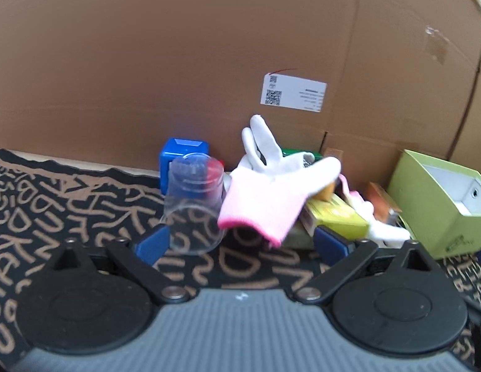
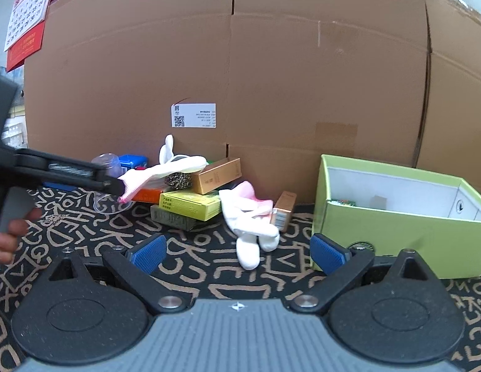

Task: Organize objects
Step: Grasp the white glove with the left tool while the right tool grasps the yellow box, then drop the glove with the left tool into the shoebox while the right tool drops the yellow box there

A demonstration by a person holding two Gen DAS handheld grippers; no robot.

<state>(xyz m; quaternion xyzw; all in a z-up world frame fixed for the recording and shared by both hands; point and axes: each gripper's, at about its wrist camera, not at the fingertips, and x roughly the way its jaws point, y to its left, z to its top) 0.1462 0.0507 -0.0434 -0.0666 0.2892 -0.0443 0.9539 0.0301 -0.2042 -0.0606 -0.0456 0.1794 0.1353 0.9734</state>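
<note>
A pink-cuffed white glove (image 1: pixel 271 192) lies draped over a pile of small boxes (image 2: pixel 191 204), its cuff hanging just ahead of my left gripper (image 1: pixel 240 241), which is open and holds nothing. A clear plastic cup (image 1: pixel 197 204) lies on its side by the left finger. In the right wrist view the left gripper (image 2: pixel 116 186) reaches the glove's cuff (image 2: pixel 138 183). A second glove (image 2: pixel 249 217) lies on the mat ahead of my right gripper (image 2: pixel 237 251), which is open and empty. A green open box (image 2: pixel 395 214) stands at the right.
A large cardboard wall (image 2: pixel 271 77) closes the back. A blue box (image 1: pixel 183 155) sits behind the cup. A metal scourer (image 2: pixel 178 179) and an orange-gold box (image 2: pixel 217 175) rest on the pile. A small box (image 2: pixel 284 210) leans by the second glove. The patterned mat (image 2: pixel 209 266) covers the table.
</note>
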